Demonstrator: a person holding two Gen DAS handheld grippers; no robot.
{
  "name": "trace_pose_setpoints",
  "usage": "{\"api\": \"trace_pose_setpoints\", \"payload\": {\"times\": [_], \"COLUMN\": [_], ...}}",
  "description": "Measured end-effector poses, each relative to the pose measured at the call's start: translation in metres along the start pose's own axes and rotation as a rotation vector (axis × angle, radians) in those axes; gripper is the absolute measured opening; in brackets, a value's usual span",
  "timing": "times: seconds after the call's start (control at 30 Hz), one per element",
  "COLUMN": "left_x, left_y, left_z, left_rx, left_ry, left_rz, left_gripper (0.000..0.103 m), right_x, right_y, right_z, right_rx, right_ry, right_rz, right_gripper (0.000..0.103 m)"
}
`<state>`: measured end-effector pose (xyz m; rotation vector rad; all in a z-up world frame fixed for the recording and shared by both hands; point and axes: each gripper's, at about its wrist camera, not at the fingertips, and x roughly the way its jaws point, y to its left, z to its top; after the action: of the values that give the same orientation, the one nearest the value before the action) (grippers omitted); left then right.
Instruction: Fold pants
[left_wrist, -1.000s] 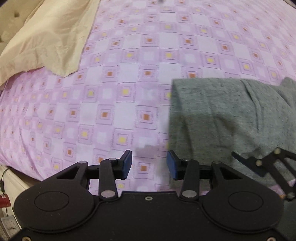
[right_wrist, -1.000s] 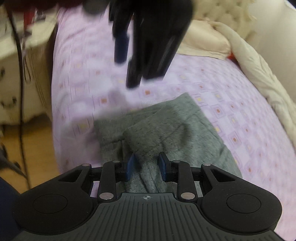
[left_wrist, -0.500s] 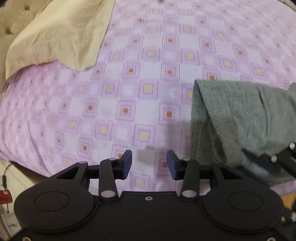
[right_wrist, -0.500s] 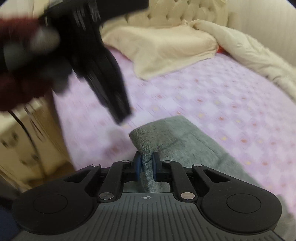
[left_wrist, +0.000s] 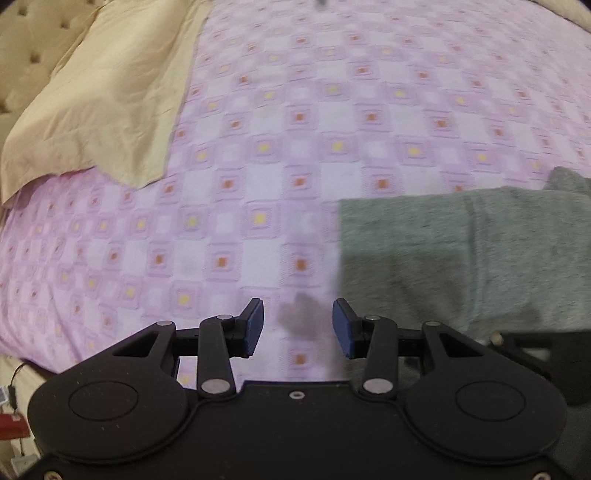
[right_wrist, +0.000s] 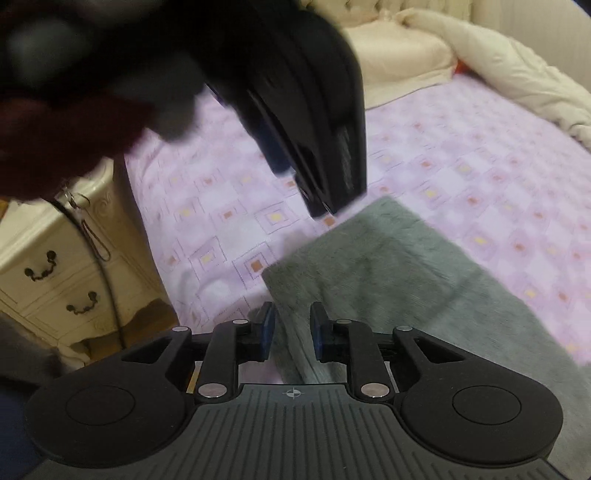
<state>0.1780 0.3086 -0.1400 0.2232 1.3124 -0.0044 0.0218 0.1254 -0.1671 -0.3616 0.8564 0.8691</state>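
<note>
Currently the grey pants (right_wrist: 406, 288) lie folded flat on the bed (left_wrist: 295, 147), on a lilac sheet printed with small orange and yellow squares, close to the near edge of the mattress.

Left gripper (left_wrist: 297, 328): jaws stand wide apart with nothing between them — only the sheet shows in the gap. Its right blue pad sits just at the left edge of the pants; whether it touches the cloth cannot be told from this view. In the right wrist view the same gripper appears as a blurred black shape above the far corner of the pants, held by a person's hand in a dark red sleeve (right_wrist: 55, 147).

Right gripper (right_wrist: 291, 328): jaws have just been opening and now stand partly apart. A ridge of grey fabric at the near corner of the pants runs up between the blue pads, which appear — the frame is motion-blurred — to stand clear of the cloth on both sides.

Surroundings: a cream pillow (left_wrist: 103, 96) lies at the head of the bed against a tufted headboard (left_wrist: 26, 55); a bunched cream duvet (right_wrist: 517, 70) lies along the far side. A cream bedside cabinet (right_wrist: 55, 273) with dark drop handles stands beside the bed.
</note>
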Motion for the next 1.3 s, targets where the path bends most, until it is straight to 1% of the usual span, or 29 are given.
{"api": "trace_pose_setpoints", "payload": {"times": [0.03,0.1,0.2,0.27,0.33,0.4,0.47,0.5,0.53,0.57,0.63,0.73,0.77,0.87,0.93,0.97,1.07,1.13,1.2,1.23,1.27,1.3], "left_x": [0.000,0.000,0.001,0.004,0.009,0.016,0.032,0.043,0.051,0.057,0.055,0.045,0.037,0.011,0.000,-0.001,0.007,0.020,0.036,0.045,0.047,0.046], "left_y": [-0.007,-0.019,-0.045,-0.062,-0.075,-0.081,-0.088,-0.089,-0.088,-0.086,-0.082,-0.081,-0.079,-0.072,-0.070,-0.070,-0.074,-0.076,-0.081,-0.082,-0.083,-0.085], "left_z": [0.003,0.008,0.017,0.021,0.020,0.013,-0.003,-0.013,-0.023,-0.032,-0.046,-0.054,-0.053,-0.041,-0.027,-0.021,-0.004,-0.005,-0.013,-0.023,-0.031,-0.039], "left_rx": [0.007,0.022,0.070,0.109,0.142,0.173,0.218,0.223,0.220,0.218,0.223,0.252,0.245,0.211,0.179,0.165,0.122,0.111,0.115,0.128,0.145,0.166], "left_ry": [-0.004,-0.012,-0.031,-0.040,-0.034,-0.007,0.068,0.118,0.153,0.180,0.166,0.174,0.161,0.070,0.007,-0.005,0.006,0.038,0.102,0.126,0.121,0.089], "left_rz": [-0.016,-0.044,-0.077,-0.085,-0.095,-0.109,-0.112,-0.100,-0.097,-0.104,-0.107,-0.106,-0.118,-0.139,-0.135,-0.135,-0.133,-0.127,-0.116,-0.101,-0.083,-0.069], "left_gripper": [0.051,0.051,0.051,0.051,0.051,0.051,0.052,0.052,0.052,0.052,0.052,0.050,0.046,0.047,0.049,0.050,0.050,0.050,0.050,0.050,0.050,0.050], "right_x": [-0.011,-0.029,-0.043,-0.044,-0.037,-0.026,-0.014,-0.012,-0.016,-0.019,-0.026,-0.045,-0.053,-0.075,-0.086,-0.090,-0.096,-0.093,-0.089,-0.079,-0.075,-0.068], "right_y": [-0.004,-0.021,-0.054,-0.071,-0.081,-0.082,-0.074,-0.068,-0.063,-0.061,-0.065,-0.072,-0.076,-0.092,-0.101,-0.108,-0.128,-0.143,-0.160,-0.170,-0.177,-0.187], "right_z": [-0.005,-0.015,-0.037,-0.050,-0.062,-0.073,-0.083,-0.086,-0.087,-0.085,-0.080,-0.066,-0.062,-0.052,-0.048,-0.045,-0.042,-0.042,-0.039,-0.036,-0.034,-0.032], "right_rx": [0.021,0.104,0.264,0.329,0.365,0.377,0.351,0.331,0.319,0.328,0.378,0.388,0.399,0.434,0.452,0.458,0.435,0.415,0.414,0.414,0.412,0.410], "right_ry": [-0.011,-0.027,0.011,0.039,0.083,0.161,0.258,0.268,0.250,0.250,0.246,0.154,0.121,0.028,-0.016,-0.029,-0.024,-0.015,-0.002,0.007,0.013,0.020], "right_rz": [-0.021,-0.095,-0.251,-0.317,-0.336,-0.319,-0.288,-0.286,-0.294,-0.286,-0.265,-0.315,-0.343,-0.431,-0.475,-0.486,-0.496,-0.489,-0.466,-0.455,-0.444,-0.432], "right_gripper": [0.021,0.021,0.021,0.021,0.021,0.021,0.021,0.021,0.021,0.021,0.021,0.021,0.021,0.022,0.022,0.022,0.022,0.022,0.022,0.022,0.022,0.023]}}
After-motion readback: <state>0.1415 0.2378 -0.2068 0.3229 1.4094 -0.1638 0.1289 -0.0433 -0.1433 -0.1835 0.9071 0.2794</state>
